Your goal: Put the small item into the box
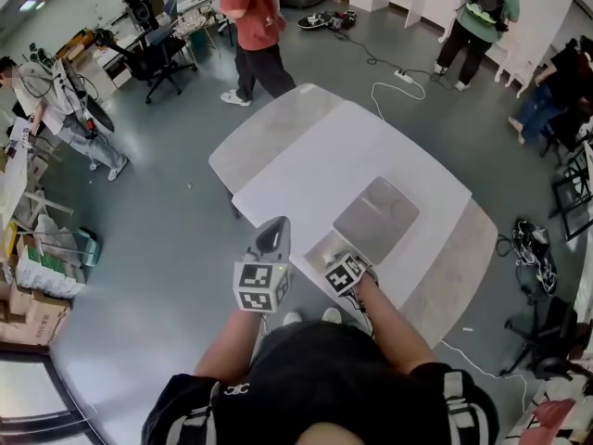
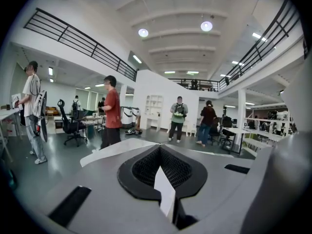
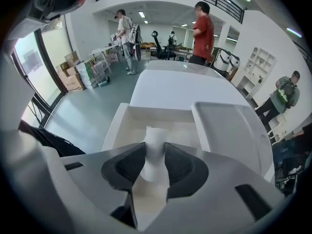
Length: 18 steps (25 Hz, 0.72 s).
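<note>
Right gripper: jaws partway apart and clamped on the small white item. We see the item poke out past the tips, right over the open box, with the lid lying flat beside it. Head view hides the item behind the gripper, but shows us the box sits at the worktop near edge. Left gripper: jaws together, with a thin white sliver at their seam; we can't tell what it is.
</note>
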{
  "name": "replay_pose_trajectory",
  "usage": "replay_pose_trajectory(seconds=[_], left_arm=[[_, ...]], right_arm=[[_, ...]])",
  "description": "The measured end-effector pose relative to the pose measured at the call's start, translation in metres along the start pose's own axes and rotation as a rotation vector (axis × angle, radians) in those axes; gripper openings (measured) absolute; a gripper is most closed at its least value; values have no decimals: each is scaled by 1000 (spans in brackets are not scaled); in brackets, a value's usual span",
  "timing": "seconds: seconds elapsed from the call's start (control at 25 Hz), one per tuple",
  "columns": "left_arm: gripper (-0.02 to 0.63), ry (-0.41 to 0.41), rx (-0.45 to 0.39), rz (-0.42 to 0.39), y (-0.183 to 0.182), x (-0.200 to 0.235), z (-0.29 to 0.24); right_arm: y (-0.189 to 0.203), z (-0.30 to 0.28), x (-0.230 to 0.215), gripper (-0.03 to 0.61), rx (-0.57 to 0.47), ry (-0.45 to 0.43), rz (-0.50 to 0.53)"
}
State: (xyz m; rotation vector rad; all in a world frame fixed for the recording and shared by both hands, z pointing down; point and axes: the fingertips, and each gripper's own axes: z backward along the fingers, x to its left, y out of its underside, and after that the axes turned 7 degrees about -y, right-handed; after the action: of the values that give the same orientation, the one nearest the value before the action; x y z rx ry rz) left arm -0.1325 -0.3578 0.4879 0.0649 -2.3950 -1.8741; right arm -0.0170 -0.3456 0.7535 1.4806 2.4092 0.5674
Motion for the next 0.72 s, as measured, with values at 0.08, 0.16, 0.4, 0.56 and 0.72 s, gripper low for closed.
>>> replay_pose_trajectory(seconds=[0.08, 0.16, 0.4, 0.56, 0.72], left_arm=[[12, -6, 1, 3, 0, 1, -1], [12, -12, 4, 4, 0, 3, -1], [12, -21, 7, 6, 2, 6, 1], [12, -24, 10, 7, 4, 10, 1], [12, -19, 10, 4, 3, 9, 2]], right_arm=[[2, -4, 0, 109, 11, -10, 2], [4, -7, 2, 110, 28, -22, 6], [8, -14, 9, 120, 52, -43, 19], [7, -17, 10, 144, 52, -53, 14], [4, -12, 10, 158, 20, -57, 2]])
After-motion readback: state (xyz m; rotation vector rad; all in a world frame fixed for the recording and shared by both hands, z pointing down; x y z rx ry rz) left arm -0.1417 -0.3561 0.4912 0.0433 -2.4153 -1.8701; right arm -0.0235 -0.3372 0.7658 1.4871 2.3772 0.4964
